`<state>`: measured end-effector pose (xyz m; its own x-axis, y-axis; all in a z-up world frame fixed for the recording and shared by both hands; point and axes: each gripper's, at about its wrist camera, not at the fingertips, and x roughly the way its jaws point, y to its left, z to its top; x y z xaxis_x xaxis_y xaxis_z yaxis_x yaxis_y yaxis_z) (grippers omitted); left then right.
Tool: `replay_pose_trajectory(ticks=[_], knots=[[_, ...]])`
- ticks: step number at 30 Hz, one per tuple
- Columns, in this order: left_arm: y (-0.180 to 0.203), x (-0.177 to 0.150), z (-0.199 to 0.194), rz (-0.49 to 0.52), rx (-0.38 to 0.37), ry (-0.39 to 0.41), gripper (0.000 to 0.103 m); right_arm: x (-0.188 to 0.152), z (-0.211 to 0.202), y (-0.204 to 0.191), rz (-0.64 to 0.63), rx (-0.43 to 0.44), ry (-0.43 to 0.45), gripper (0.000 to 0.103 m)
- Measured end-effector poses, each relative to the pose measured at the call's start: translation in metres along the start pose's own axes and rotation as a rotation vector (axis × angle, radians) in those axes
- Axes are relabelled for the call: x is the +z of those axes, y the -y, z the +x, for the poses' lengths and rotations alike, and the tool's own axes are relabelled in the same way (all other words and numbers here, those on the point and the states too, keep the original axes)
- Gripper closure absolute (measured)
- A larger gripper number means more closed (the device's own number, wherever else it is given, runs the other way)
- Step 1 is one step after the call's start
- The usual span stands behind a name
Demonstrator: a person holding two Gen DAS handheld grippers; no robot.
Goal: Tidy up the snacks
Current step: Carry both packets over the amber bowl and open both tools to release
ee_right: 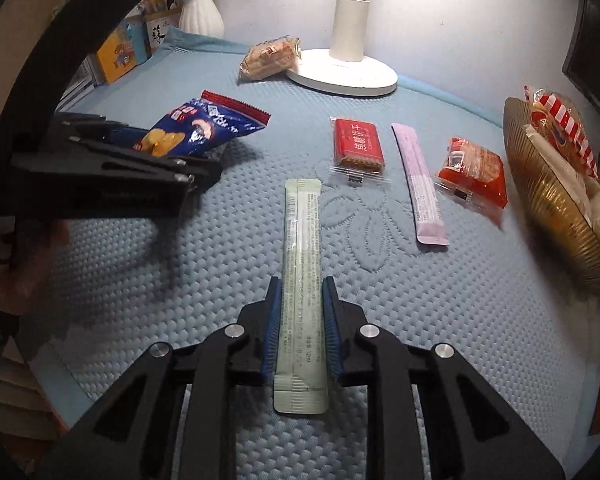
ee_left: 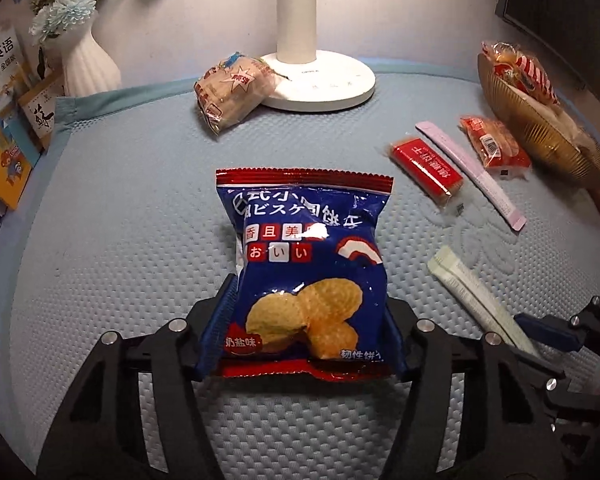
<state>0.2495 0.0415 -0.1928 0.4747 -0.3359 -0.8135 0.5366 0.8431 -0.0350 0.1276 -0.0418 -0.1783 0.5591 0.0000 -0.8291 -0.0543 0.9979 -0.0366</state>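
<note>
My left gripper (ee_left: 312, 312) is shut on a blue chip bag (ee_left: 304, 272) with red ends, held above the blue mat; it also shows in the right wrist view (ee_right: 196, 128). My right gripper (ee_right: 300, 312) is shut on a pale green stick sachet (ee_right: 302, 276), seen also in the left wrist view (ee_left: 476, 300). A gold basket (ee_right: 556, 216) at the right holds a red-striped snack (ee_right: 560, 124). On the mat lie a red biscuit pack (ee_right: 358, 146), a pink stick sachet (ee_right: 420, 184) and an orange-red snack pack (ee_right: 474, 172).
A clear biscuit pack (ee_left: 232, 88) leans on the white lamp base (ee_left: 320, 80) at the back. A white vase (ee_left: 88, 64) with flowers and books (ee_left: 4, 152) stand at the back left. A dark monitor (ee_left: 564, 12) is at the back right.
</note>
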Motion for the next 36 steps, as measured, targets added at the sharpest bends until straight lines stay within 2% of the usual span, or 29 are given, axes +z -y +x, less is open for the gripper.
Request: replay_pose_trajectory(ticks=[3, 6, 8, 11, 12, 15, 17, 19, 21, 22, 28, 32, 35, 36], knots=[[0.004, -0.004, -0.016, 0.001, -0.031, 0.035, 0.041, -0.008, -0.008, 0.005, 0.034, 0.099, -0.013, 0.083], [0.012, -0.003, -0.036, 0.010, -0.048, 0.082, 0.041, -0.015, -0.017, 0.022, 0.147, 0.259, -0.026, 0.083], [0.017, 0.002, -0.050, 0.009, -0.078, 0.118, 0.041, -0.019, -0.024, 0.035, 0.212, 0.324, -0.019, 0.083], [0.027, 0.015, -0.068, 0.009, -0.114, 0.165, 0.041, -0.022, -0.046, 0.052, 0.265, 0.391, 0.048, 0.084], [0.031, 0.019, -0.074, 0.009, -0.130, 0.181, 0.041, -0.023, -0.058, 0.059, 0.275, 0.406, 0.092, 0.094], [0.047, 0.035, -0.085, 0.021, -0.148, 0.223, 0.041, -0.024, -0.089, 0.075, 0.275, 0.341, 0.174, 0.094], [0.054, 0.042, -0.087, 0.025, -0.148, 0.228, 0.040, -0.022, -0.096, 0.087, 0.269, 0.302, 0.190, 0.094], [0.059, 0.043, -0.087, 0.029, -0.144, 0.223, 0.040, -0.022, -0.090, 0.098, 0.279, 0.263, 0.168, 0.094], [0.059, 0.040, -0.085, 0.033, -0.129, 0.213, 0.040, -0.026, -0.076, 0.103, 0.278, 0.318, 0.108, 0.091], [0.058, 0.038, -0.082, 0.028, -0.128, 0.206, 0.040, -0.028, -0.070, 0.099, 0.256, 0.352, 0.071, 0.090], [0.047, 0.030, -0.073, -0.004, -0.134, 0.158, 0.040, -0.042, -0.037, 0.033, 0.077, 0.359, -0.076, 0.081], [0.049, 0.027, -0.074, 0.015, -0.140, 0.155, 0.040, -0.039, -0.033, 0.001, -0.048, 0.214, -0.057, 0.060], [0.050, 0.026, -0.074, 0.016, -0.145, 0.156, 0.040, -0.040, -0.027, -0.011, -0.094, 0.141, -0.080, 0.061], [0.051, 0.026, -0.074, 0.016, -0.148, 0.154, 0.040, -0.041, -0.026, -0.011, -0.088, 0.141, -0.081, 0.061]])
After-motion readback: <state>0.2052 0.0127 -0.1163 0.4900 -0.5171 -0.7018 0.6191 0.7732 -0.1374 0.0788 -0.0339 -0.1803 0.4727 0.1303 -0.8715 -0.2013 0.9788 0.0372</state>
